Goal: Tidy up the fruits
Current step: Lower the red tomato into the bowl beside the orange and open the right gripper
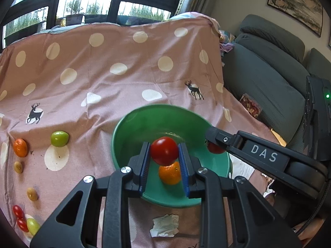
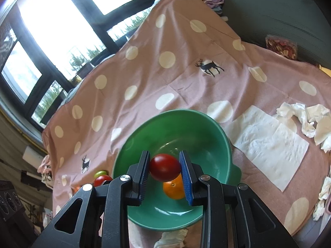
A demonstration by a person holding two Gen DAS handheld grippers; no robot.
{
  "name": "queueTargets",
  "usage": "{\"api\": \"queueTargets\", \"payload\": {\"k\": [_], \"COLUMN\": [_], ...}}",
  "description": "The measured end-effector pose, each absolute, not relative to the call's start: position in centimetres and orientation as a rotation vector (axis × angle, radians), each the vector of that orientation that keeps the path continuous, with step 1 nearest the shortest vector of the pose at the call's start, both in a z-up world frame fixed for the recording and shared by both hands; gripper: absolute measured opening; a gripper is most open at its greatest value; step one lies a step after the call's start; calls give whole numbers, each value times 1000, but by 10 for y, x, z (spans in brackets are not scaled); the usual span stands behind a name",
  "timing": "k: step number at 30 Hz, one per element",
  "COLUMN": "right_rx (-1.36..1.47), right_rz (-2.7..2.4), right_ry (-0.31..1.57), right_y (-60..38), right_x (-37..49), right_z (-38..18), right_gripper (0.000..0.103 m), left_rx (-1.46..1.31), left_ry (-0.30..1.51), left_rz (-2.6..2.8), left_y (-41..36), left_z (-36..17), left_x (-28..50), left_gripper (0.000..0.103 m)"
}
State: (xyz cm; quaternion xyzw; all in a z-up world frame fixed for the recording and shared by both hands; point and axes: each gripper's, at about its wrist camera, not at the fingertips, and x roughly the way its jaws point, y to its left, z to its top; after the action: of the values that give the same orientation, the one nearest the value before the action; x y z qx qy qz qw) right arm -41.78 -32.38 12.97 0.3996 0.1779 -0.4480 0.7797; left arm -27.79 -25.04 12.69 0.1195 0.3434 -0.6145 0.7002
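Left gripper (image 1: 164,152): its blue pads are pressing on both sides of a red tomato (image 1: 164,150), holding it in the air over the bowl.
Right gripper (image 2: 164,169): it is squeezing a second, darker red tomato (image 2: 164,169) between its blue pads, also above the bowl; in the left wrist view it is reaching in from the right over the bowl's rim.
Bowl (image 1: 132,122): a green bowl is sitting on the pink cloth, directly below both grippers.
Inside the bowl: one orange (image 1: 170,172) is lying on the bottom, beneath the two held tomatoes.
Cloth (image 1: 107,86): a pink cover with white dots and small black deer is spreading over the whole surface.
Fruit waiting on the cloth: left of the bowl, a green fruit (image 1: 59,138) is lying beside a small tangerine (image 1: 20,147); nearer the edge, two yellowish grapes (image 1: 32,193), two small oblong red tomatoes (image 1: 18,211) and a pale green grape (image 1: 32,225) are lying apart from one another.
Paper: a crumpled scrap (image 1: 164,225) is lying in front of the bowl; to the bowl's right a flat napkin (image 2: 269,142) is lying with crumpled tissues (image 2: 306,119) beyond it.
Background: a grey sofa (image 1: 269,72) is standing at the right and a dark-framed window (image 1: 93,0) is glowing behind the cloth.
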Motion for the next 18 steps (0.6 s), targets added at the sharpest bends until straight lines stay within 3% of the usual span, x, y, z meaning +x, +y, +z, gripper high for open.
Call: {"api": "queueTargets", "payload": {"k": [18], "right_rx": [905], "right_rz": [-978], "right_ry": [437], "right_y": [-335], "right_x": [-416], "right_z": [115], "right_gripper": [31], "left_rx": [338], "left_ry": [862], "left_rz": [-1372], "left_y": [-279], "left_z": [98], "left_x": [-276], "left_gripper": [27]}}
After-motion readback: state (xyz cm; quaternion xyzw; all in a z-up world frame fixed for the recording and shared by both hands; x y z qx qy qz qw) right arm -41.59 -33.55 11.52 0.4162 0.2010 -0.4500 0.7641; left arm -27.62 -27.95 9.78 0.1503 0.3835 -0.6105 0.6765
